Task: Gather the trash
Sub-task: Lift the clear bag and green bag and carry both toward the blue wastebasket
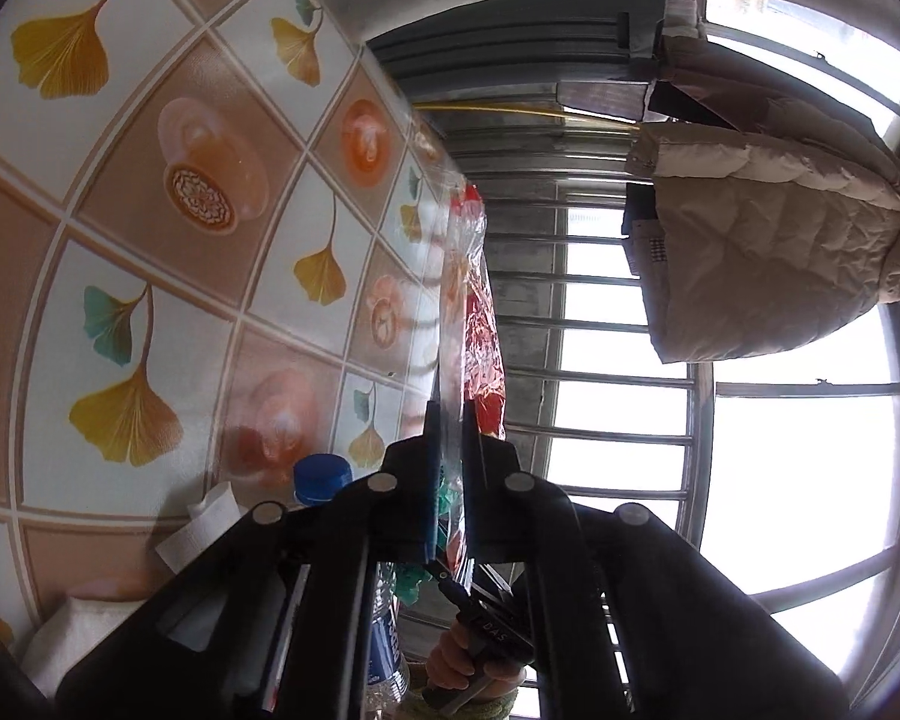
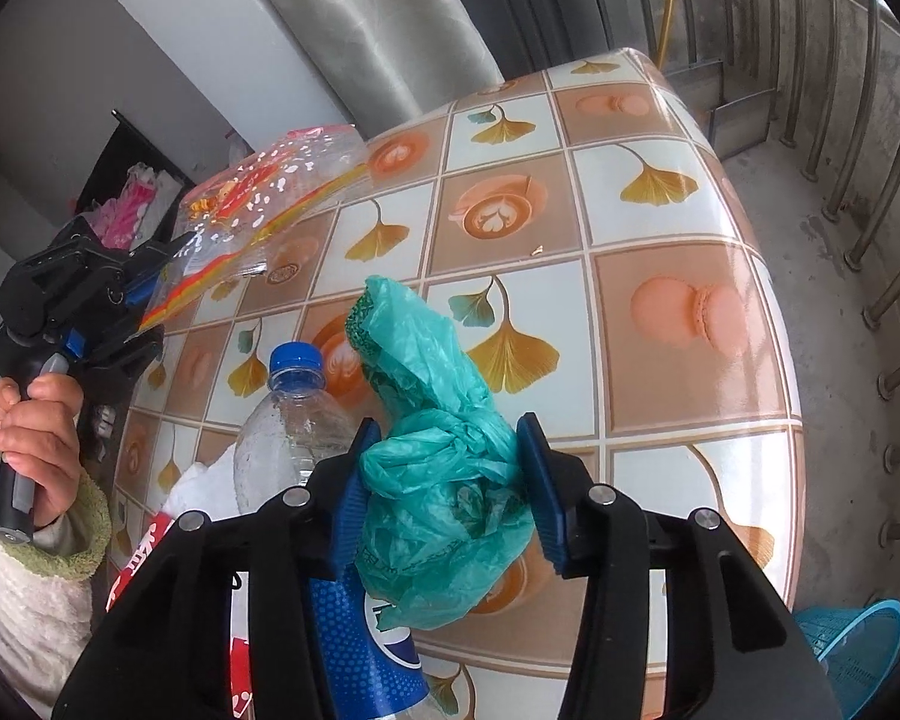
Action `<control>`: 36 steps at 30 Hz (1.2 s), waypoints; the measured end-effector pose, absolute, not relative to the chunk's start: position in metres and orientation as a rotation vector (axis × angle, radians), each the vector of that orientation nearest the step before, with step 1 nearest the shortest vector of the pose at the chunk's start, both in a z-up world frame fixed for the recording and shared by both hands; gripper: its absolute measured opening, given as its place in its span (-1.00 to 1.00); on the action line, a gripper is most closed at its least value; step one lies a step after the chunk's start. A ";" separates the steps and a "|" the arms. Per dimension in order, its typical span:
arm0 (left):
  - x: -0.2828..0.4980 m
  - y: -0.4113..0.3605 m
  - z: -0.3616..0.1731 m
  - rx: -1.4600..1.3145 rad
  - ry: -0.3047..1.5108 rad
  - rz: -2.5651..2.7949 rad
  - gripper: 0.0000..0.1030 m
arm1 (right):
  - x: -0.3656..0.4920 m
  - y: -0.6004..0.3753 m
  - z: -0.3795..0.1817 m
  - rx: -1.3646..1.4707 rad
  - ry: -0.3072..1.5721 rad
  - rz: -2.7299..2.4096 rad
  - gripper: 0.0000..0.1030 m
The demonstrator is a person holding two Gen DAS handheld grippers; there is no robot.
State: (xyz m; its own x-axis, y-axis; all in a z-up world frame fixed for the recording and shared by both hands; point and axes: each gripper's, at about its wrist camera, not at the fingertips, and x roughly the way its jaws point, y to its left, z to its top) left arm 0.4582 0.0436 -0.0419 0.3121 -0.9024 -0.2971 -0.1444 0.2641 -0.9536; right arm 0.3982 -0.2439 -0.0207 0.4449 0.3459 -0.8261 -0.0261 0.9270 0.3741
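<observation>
My left tool is clamped on the edge of the clear crinkly snack wrapper with red and orange print, lifted off the tiled-pattern counter; my right tool squeezes the crumpled teal plastic bag beside the empty clear blue-capped bottle; I'd raise both steadily, keeping the pinches firm, since thin film slips easily.

Clear wrapper with red, orange and white print: flat, crinkled, lifted off the tablecloth at its near end, that end pinched in the left gripper. Green plastic bag: crumpled and knotted, resting on the tablecloth, its bunched lower part between the right gripper pads. Clear bottle with blue cap and blue label: just beside the bag.
</observation>
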 end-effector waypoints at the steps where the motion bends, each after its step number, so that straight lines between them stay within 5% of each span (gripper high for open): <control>1: 0.456 0.046 -0.039 -1.196 1.140 -0.711 -0.92 | 0.396 -0.245 -0.017 0.334 1.083 0.232 -0.11; 23: 0.314 0.075 0.084 -0.869 0.880 -0.859 -0.92 | 0.249 -0.303 0.089 0.550 0.830 0.199 -0.11; 36: 0.212 -0.011 0.106 -0.545 0.894 -0.979 -0.92 | 0.124 -0.331 0.094 0.697 0.720 0.142 -0.11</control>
